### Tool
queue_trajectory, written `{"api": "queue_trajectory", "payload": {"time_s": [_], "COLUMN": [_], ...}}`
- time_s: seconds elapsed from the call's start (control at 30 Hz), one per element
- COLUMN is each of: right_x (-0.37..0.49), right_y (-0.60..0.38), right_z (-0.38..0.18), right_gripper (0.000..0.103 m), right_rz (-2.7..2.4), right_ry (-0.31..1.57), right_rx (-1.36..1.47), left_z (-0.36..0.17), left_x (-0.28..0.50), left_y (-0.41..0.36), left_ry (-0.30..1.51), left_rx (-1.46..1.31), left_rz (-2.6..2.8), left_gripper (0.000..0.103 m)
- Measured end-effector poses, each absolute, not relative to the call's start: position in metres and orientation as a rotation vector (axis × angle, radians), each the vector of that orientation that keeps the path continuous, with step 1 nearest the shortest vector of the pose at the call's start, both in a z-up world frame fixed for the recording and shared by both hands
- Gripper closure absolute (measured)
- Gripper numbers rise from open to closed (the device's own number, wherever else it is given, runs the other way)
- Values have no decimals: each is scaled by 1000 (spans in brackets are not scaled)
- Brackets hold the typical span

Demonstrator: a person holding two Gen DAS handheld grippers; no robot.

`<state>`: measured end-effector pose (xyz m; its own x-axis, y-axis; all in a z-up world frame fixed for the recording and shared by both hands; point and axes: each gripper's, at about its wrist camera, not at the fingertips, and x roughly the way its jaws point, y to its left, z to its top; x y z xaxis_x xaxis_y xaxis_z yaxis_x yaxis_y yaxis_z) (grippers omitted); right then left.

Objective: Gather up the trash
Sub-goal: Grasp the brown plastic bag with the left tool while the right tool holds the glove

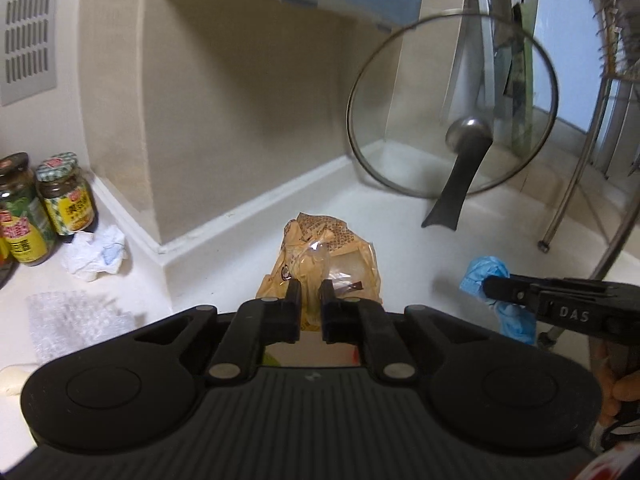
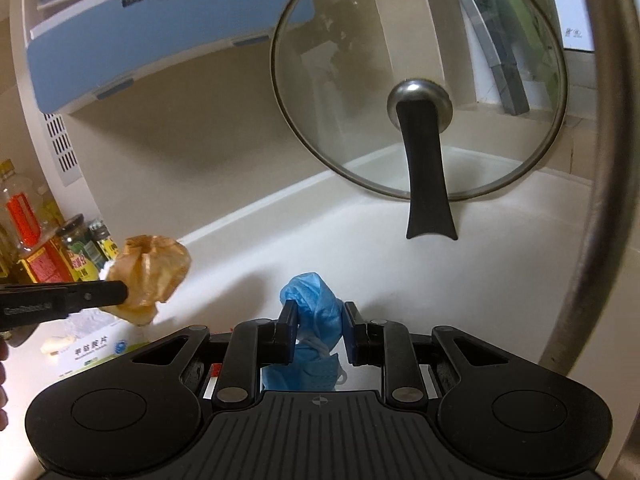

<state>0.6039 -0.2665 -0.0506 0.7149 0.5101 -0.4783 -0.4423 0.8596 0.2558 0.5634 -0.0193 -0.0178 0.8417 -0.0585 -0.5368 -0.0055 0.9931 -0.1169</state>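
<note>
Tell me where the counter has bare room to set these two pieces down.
Bare white counter lies between the wall's base trim and the glass lid, ahead of the blue mask. The left end is crowded: jars, crumpled tissue and bubble wrap. The yellow wrapper hangs between.

A white countertop (image 1: 360,216) runs into a corner of beige tiled wall (image 1: 240,100), edged by a low white backsplash. Overhead hangs a pale blue range hood (image 2: 160,32). A glass pan lid (image 2: 420,80) with a black handle stands propped upright against the corner. To the right a window (image 1: 560,60) lets in daylight beside a metal dish rack (image 1: 608,80). A white louvred vent (image 1: 28,28) sits high at the left, with sauce jars (image 1: 66,196) below.
</note>
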Motion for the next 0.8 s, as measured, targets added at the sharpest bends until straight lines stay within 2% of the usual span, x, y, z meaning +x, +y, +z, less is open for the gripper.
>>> {"api": "queue_trajectory", "payload": {"time_s": [0.43, 0.8], "right_x": [540, 443], "right_y": [-268, -255], "right_z": [-27, -12], "right_gripper": [79, 79], "right_rz": [560, 621], "right_ry": [538, 553], "right_rx": [163, 183], "left_z": [8, 8], "left_x": [459, 351], "left_y": [4, 23], "left_ry": [529, 540], "left_rx": [-209, -272], "left_rz": [-9, 7], "left_gripper": [95, 95]}}
